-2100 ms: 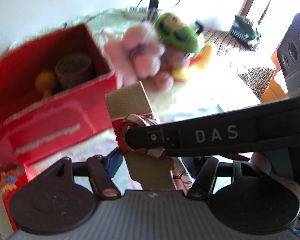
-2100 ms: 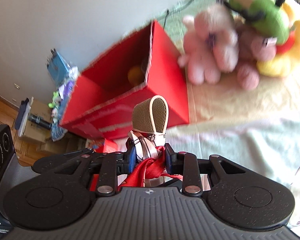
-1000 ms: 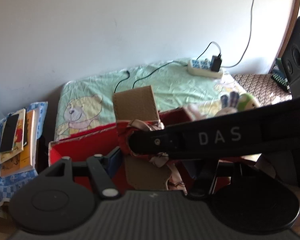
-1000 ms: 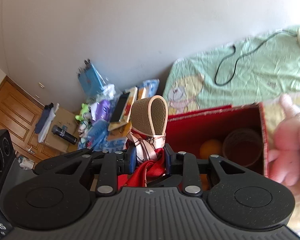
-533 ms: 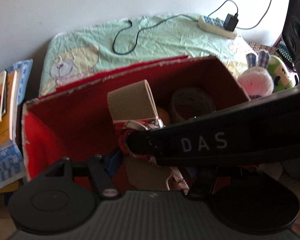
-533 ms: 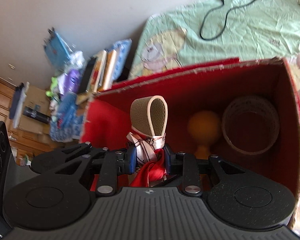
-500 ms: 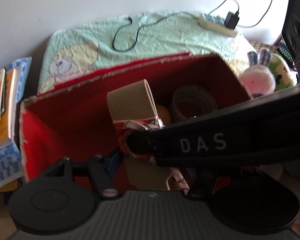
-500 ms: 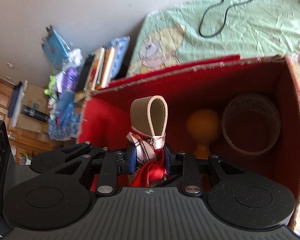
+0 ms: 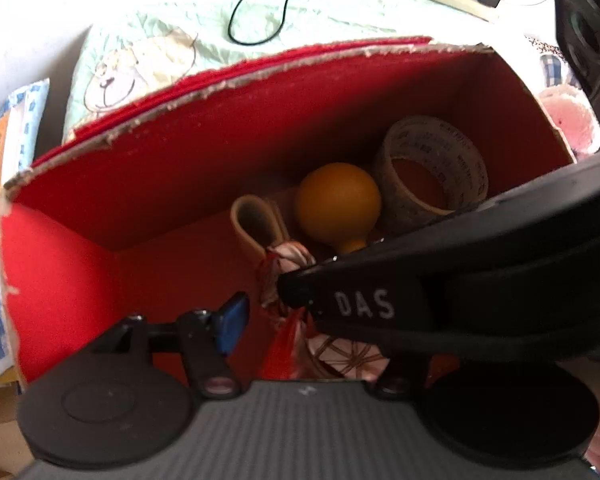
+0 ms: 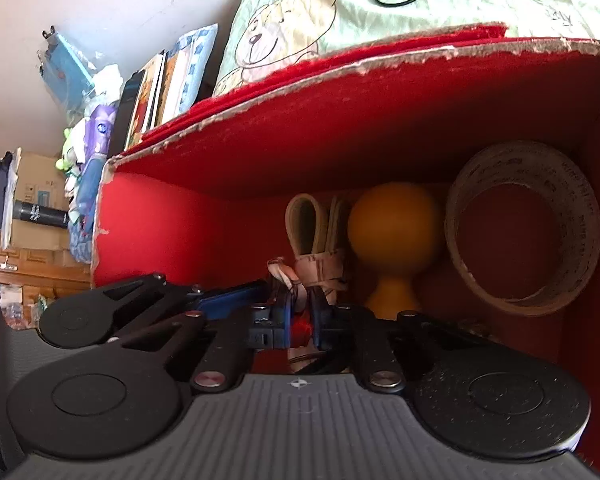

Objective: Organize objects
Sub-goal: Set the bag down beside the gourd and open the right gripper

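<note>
- Down inside the red box [image 10: 380, 128], the right gripper [image 10: 298, 320] has its blue pads pinched on the knotted scarf of a tan strap bundle [image 10: 312, 236], which is low in the box, beside the orange bulb [image 10: 394, 224].
- Beside it, the left gripper [image 9: 312, 320] looks spread wide: one blue pad [image 9: 230, 326] stands clear of the bundle [image 9: 260, 228] and grips nothing, while its other finger is hidden behind the right tool's black body.
- My guess is that this is the placing step; what is left is to part the right jaws, let the bundle settle on the box floor, then lift straight up.
- A tape roll [image 10: 524, 228] leans in the far right corner, just past the bulb, so room is tight there; the left half of the floor is bare.
- Outside, a pink plush toy [image 9: 568, 118] waits by the box's right wall, with books [image 10: 156, 84] stacked to the left and a black cable [image 9: 260, 12] on the green bedding [image 9: 340, 4] behind.
</note>
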A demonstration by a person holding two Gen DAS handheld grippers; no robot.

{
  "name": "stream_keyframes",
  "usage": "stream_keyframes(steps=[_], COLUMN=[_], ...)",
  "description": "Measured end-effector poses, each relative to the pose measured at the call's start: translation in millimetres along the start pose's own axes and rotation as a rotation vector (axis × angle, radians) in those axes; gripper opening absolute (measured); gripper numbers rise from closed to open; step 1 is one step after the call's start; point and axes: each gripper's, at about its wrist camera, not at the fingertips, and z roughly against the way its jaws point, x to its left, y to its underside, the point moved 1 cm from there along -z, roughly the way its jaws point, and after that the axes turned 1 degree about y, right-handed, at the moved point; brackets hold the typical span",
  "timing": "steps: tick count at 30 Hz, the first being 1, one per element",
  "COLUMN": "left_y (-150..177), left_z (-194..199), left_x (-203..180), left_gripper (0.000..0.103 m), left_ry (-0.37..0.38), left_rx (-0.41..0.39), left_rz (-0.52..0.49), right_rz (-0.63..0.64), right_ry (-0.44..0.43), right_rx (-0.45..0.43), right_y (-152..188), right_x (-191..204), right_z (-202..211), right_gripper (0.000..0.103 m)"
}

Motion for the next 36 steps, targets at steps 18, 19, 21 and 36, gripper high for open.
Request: stream_keyframes(steps=[18, 19, 21, 36], left_y=[-2, -2, -3, 0], left_z=[-3, -3, -2, 2], left_x=[6, 6, 5, 0], left_gripper=[0.08, 0.082, 0.083, 0.086], left_ry=[-0.102, -0.108, -0.12, -0.192], left_rx=[-0.016, -0.019, -0.023, -0.068], left_rz=[0.018, 0.018, 0.02, 0.033], right_rz=[0.017, 0.035, 0.068, 0.042], right_ry=[0.027, 0.04, 0.063, 0.104], right_rx=[-0.059, -0.066, -0.08, -0.15], right_y=[6, 7, 8, 6], right_x=[-13, -11, -8, -13], right_z=[2, 2, 3, 10], right_gripper=[0.022, 0.022, 0.022, 0.023])
